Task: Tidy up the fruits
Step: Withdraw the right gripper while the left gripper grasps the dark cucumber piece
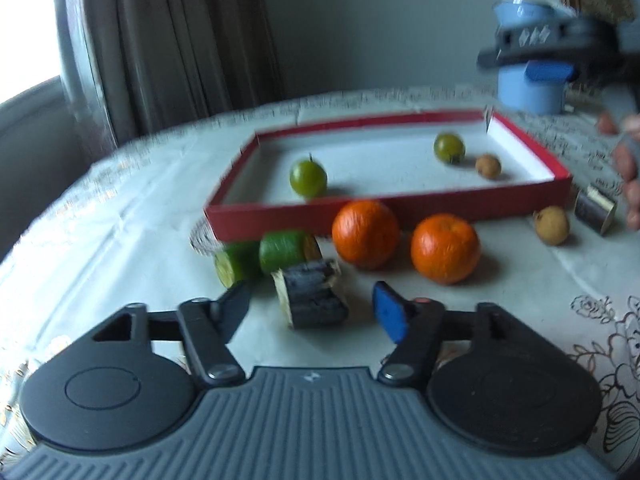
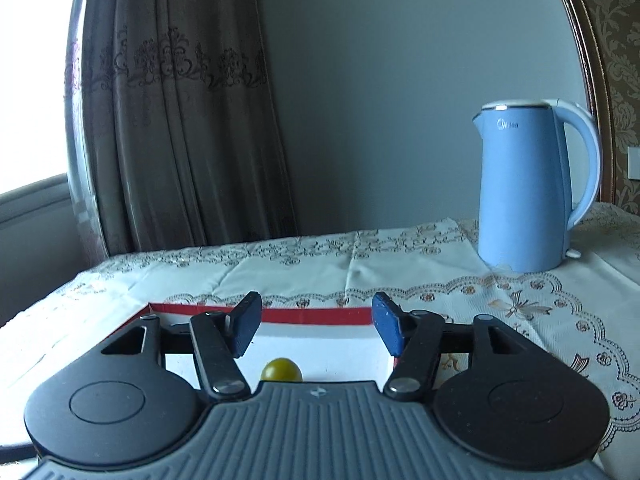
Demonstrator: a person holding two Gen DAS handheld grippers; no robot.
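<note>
In the left wrist view my left gripper (image 1: 312, 312) is open, its pads either side of a dark cut stalk piece (image 1: 312, 296) on the cloth, with small gaps to it. Two green stalk pieces (image 1: 280, 252) lie just behind it, and two oranges (image 1: 365, 234) (image 1: 445, 249) rest against the red tray (image 1: 304, 220). The tray holds two green round fruits (image 1: 308, 178) (image 1: 449, 147) and a small brown fruit (image 1: 488, 166). My right gripper (image 2: 316, 324) hangs open and empty over the tray's far corner (image 2: 320, 314), above a green fruit (image 2: 281, 370).
Right of the tray lie another small brown fruit (image 1: 552, 225) and a dark cut piece (image 1: 595, 210), close to a person's hand (image 1: 628, 168). A blue kettle (image 2: 528, 188) stands at the back right of the patterned tablecloth (image 2: 280, 272). Curtains hang behind.
</note>
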